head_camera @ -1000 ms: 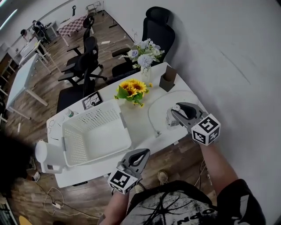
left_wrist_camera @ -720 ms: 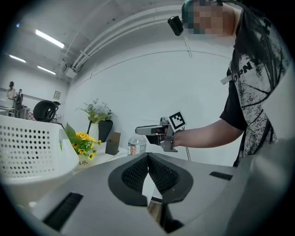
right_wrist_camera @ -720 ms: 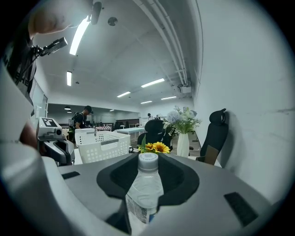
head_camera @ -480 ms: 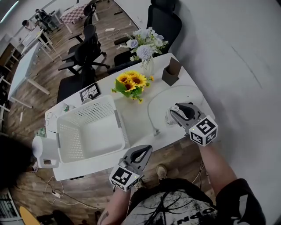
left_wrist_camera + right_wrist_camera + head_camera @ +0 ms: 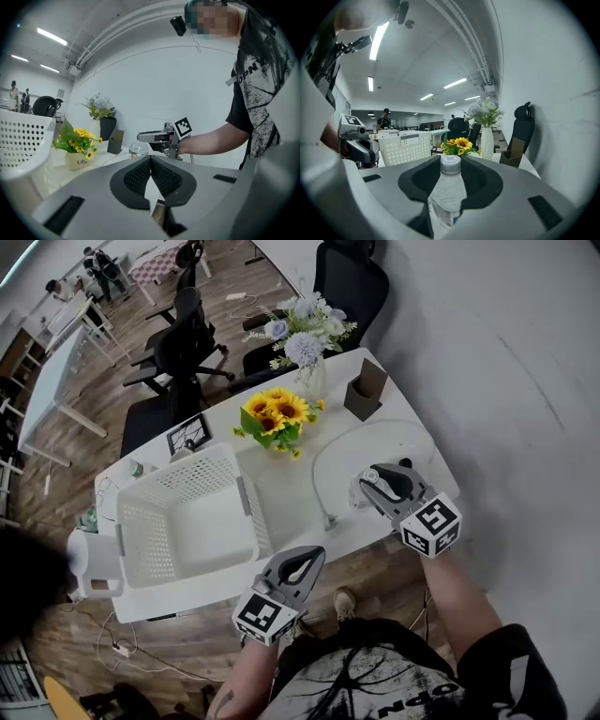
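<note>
While the head view is looking steeply down, the right claw (image 5: pixel 366 484) is sitting at the near right corner of the white surface (image 5: pixel 291 498), closed round a clear plastic water bottle (image 5: pixel 360 493) with a white cap. The bottle's long axis is running upright, across the jaws. The left claw (image 5: pixel 315 553) is hanging off the near edge, well apart from the bottle, so the right one is the nearer. A white perforated plastic basket (image 5: pixel 174 461) is standing to the left, with a bunch of yellow sunflowers (image 5: pixel 274 420) beyond it.

Left gripper view: the left claw (image 5: pixel 150 161) is holding its jaws together, with nothing between them. It is pointing across at the right claw (image 5: pixel 140 137), and the bottle (image 5: pixel 136 150) is showing under that claw's tips. The bottle's base is being hidden, so I cannot tell whether it is touching the surface.

Right gripper view: the right claw (image 5: pixel 451 164) is pressing both pads on the bottle (image 5: pixel 448 192), cap up. Only this view is showing the grip itself, and only the head view is giving the layout.
</note>
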Demonstrator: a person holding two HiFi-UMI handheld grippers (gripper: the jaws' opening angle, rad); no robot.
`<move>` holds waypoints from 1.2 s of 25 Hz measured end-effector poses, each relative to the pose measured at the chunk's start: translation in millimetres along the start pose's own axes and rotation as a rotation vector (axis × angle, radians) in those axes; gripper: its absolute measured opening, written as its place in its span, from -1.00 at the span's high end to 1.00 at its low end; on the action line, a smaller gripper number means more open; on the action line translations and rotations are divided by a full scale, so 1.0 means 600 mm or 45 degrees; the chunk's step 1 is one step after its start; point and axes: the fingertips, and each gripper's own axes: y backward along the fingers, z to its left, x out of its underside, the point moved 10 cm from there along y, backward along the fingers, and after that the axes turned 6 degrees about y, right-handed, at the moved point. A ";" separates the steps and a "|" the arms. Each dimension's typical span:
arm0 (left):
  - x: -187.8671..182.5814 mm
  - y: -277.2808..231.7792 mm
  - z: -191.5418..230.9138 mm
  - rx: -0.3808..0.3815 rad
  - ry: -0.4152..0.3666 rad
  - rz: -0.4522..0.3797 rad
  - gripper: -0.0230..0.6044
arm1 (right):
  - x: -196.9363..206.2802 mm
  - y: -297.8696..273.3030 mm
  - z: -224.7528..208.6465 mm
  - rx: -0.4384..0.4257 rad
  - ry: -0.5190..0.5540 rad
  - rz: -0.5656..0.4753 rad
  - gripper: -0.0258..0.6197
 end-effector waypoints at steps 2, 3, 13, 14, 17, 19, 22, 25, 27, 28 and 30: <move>-0.002 -0.003 -0.001 0.003 -0.005 0.000 0.89 | 0.001 0.002 0.003 -0.007 0.014 -0.006 0.46; -0.003 -0.004 -0.001 0.003 -0.006 0.000 0.89 | 0.002 0.002 0.004 -0.012 0.023 -0.008 0.46; -0.001 -0.005 -0.001 0.010 -0.001 0.003 0.89 | 0.005 0.002 0.010 -0.020 0.054 -0.004 0.45; -0.002 -0.003 -0.002 0.009 -0.002 0.000 0.89 | 0.005 0.003 0.010 -0.017 0.054 -0.003 0.46; -0.006 0.001 -0.004 0.015 -0.024 0.003 0.89 | 0.004 0.004 0.012 -0.005 0.052 0.008 0.46; -0.007 0.005 -0.006 0.014 -0.032 0.004 0.89 | 0.003 0.003 0.014 0.003 0.061 0.022 0.45; -0.009 0.012 -0.009 0.017 -0.036 -0.001 0.89 | -0.002 0.003 0.017 0.028 0.097 0.054 0.45; -0.008 0.020 -0.012 0.024 -0.028 -0.006 0.89 | -0.009 0.005 0.020 0.062 0.105 0.074 0.29; -0.013 0.027 -0.013 0.022 -0.043 -0.008 0.89 | -0.014 0.008 0.026 0.062 0.101 0.078 0.26; -0.018 0.029 -0.014 0.021 -0.056 -0.011 0.89 | -0.016 0.010 0.029 0.061 0.106 0.082 0.25; -0.024 0.035 -0.014 0.022 -0.072 -0.021 0.89 | -0.020 0.014 0.037 0.066 0.124 0.087 0.25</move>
